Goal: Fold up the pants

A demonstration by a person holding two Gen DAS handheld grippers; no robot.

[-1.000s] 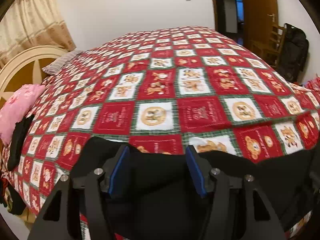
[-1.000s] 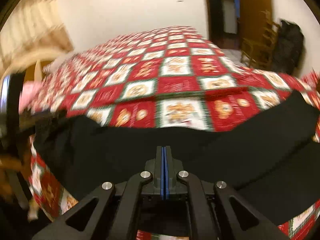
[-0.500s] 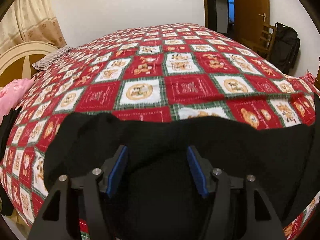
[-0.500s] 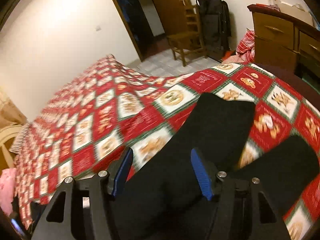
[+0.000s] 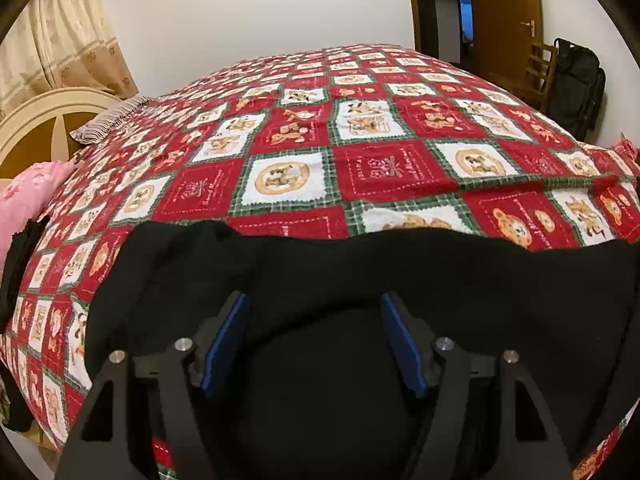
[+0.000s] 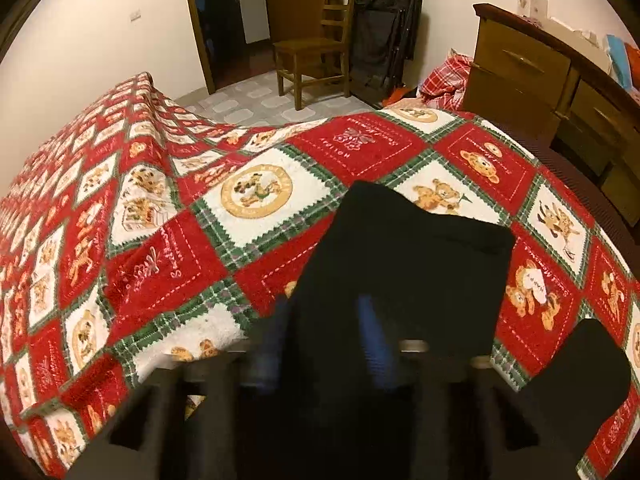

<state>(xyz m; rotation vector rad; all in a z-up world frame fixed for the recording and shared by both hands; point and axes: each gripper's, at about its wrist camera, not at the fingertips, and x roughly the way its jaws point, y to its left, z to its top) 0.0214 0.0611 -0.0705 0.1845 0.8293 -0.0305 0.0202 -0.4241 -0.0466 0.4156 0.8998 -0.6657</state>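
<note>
scene: bed covered by red, white and green patchwork quilt [image 5: 392, 168] [image 6: 160, 264], bear prints
pants: black pants [image 5: 400, 264] [image 6: 400, 248], lying flat on the quilt along its near edge
pants, left view: wide dark band across the quilt's near edge, far hem a bit wavy, one rounded corner at the left
pants, right view: one leg runs up over the quilt, square end on a white bear patch; second leg end low at the right, quilt showing between the two
left gripper [image 5: 313, 300]: jaws wide apart and just been opening; blue pads [image 5: 224, 344] hang over the pants, fabric lies between them, neither pad presses it
right gripper [image 6: 324, 308]: heavily blurred; jaws just been closing, blue pads [image 6: 372, 340] show as two separate streaks, pants leg between them; actual pinch on the cloth not readable
pink pillow [image 5: 24, 200]: at the quilt's left end, by the cream headboard [image 5: 44, 120]
striped pillow [image 5: 108, 120]: on the quilt's far left corner
wooden chair [image 6: 316, 44]: on the floor beyond the quilt's far edge
dresser [image 6: 532, 76]: past the quilt's right side
</note>
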